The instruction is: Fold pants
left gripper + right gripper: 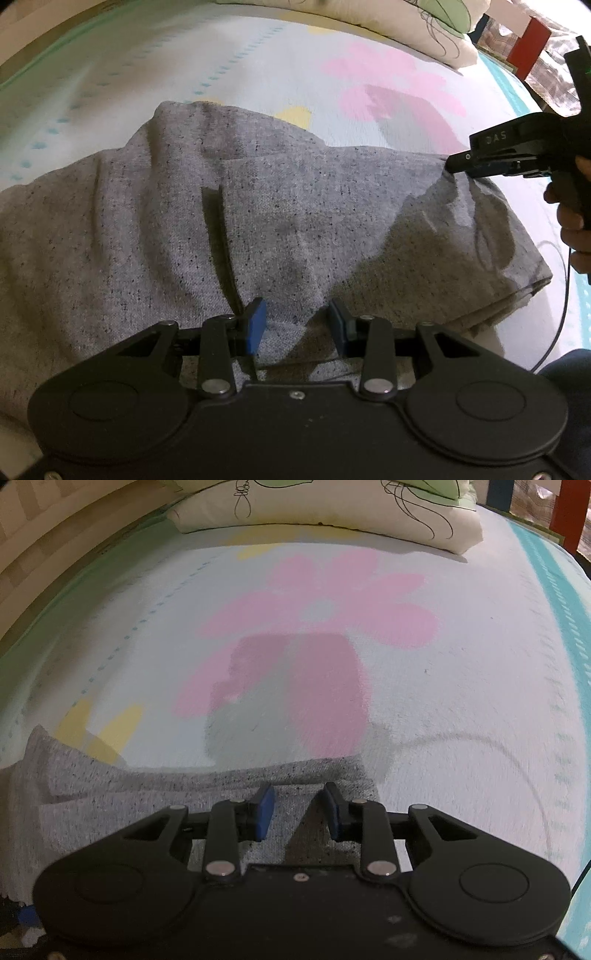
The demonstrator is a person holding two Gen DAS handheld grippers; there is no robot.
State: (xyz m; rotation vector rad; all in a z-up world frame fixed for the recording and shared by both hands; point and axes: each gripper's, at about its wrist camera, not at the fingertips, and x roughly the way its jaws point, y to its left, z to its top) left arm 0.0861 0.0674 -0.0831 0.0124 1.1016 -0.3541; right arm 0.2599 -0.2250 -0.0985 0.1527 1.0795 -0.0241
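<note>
Pale bedding with a big pink flower print and a teal edge stripe covers the bed (461, 672), and a cream pillow (332, 506) with green leaf drawings lies at the far end. Grey speckled pants (295, 221) lie spread across the near part of the bed, bunched at the far left and folded into stacked layers at the right edge, with a dark slit, perhaps a pocket, left of middle.

Tilted steeply down over the near edge of the pants, the left gripper (297, 325) has its 2 blue pads (256, 325) apart, with grey fabric lying in the gap between them; whether the pads press that fabric cannot be told.

Farther right, the right gripper (299, 810) also points steeply down over the far right corner of the pants. Its blue pads stand apart and the cloth lies under and between them, not pinched. From the left wrist view, a hand (572, 206) grips its black handle, and its tips (456, 164) meet the upper right edge of the pants.
</note>
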